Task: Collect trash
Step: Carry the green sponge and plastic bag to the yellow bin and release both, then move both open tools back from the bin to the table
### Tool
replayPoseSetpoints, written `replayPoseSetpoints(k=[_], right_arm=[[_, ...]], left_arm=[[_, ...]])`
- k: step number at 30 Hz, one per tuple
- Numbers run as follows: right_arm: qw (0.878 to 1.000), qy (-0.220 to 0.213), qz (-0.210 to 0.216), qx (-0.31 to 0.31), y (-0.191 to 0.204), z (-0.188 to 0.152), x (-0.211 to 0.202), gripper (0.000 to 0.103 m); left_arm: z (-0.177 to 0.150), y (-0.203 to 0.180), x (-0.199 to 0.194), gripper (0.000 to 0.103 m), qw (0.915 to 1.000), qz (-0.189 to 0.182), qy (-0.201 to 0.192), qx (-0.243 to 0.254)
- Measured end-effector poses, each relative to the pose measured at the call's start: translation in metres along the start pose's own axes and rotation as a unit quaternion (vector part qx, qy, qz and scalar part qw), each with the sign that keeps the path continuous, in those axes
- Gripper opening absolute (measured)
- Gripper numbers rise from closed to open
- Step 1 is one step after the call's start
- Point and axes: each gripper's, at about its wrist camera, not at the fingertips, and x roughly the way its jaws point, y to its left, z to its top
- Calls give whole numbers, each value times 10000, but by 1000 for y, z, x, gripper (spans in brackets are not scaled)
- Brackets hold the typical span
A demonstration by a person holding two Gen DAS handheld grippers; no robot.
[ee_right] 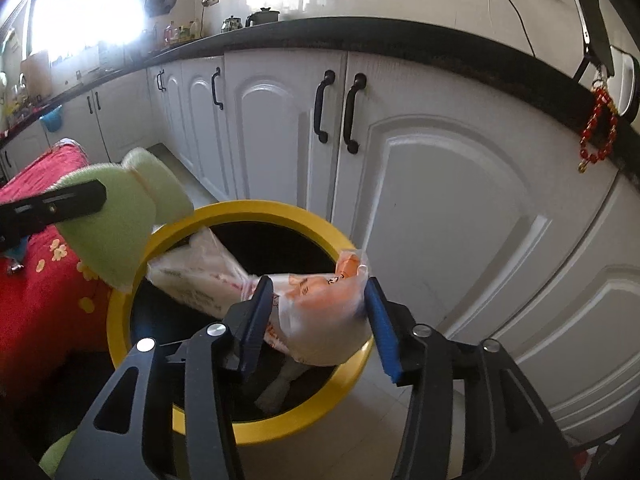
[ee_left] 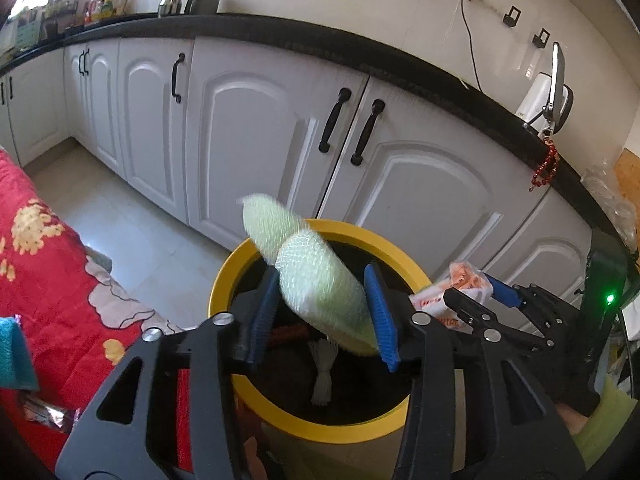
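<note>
Left wrist view: left gripper (ee_left: 326, 312) spread apart over the yellow bin (ee_left: 224, 280), pale green foam sleeve (ee_left: 316, 280) between the blue pads, blurred, contact on the left pad hard to tell; right gripper (ee_left: 476, 292) beside it, clenched on an orange-printed wrapper (ee_left: 460, 284). Right wrist view: right gripper (ee_right: 320, 316) with the wrapper (ee_right: 324, 308) between its pads above the bin (ee_right: 124, 320); foam sleeve (ee_right: 120, 220) at the rim's left; red floral cloth (ee_right: 44, 300) beyond.

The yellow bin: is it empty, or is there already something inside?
Not empty. The yellow bin already holds a pale, bone-shaped piece and something reddish on its dark bottom.
</note>
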Motion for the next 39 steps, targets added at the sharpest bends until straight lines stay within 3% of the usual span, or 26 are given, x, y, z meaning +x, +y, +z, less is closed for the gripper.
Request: replayPoseSetpoints(k=[4,6,9,11,12,25,39], right_arm=[[9999,13,26,149,-4,0,-1,65],[9998,-15,-11,218,-6,0,-4,68],[9994,-201,-42,292,-7,3,-12,75],[9988,-344,-31,349,-7,6,-19,81],[9984,-426,-3,371,-7,8,-23,82],[9935,-1016,387,328,12,23,-62,91],[9876,-1178,1039,-67,65,31,-92,93]], left_arm=[[-1,8,1,51,9999,80,-2,-127],[-2,13,0,58,9997,135,13,-187],[-3,17,-5,73,9995,245,-11,-216],[-2,18,-10,91,9993,271,-32,-266],[-2,18,-13,93,9992,288,-60,-274],[-2,31,-68,93,9953,739,-511,-366],[-8,62,-146,93,9849,1132,-1124,-667]])
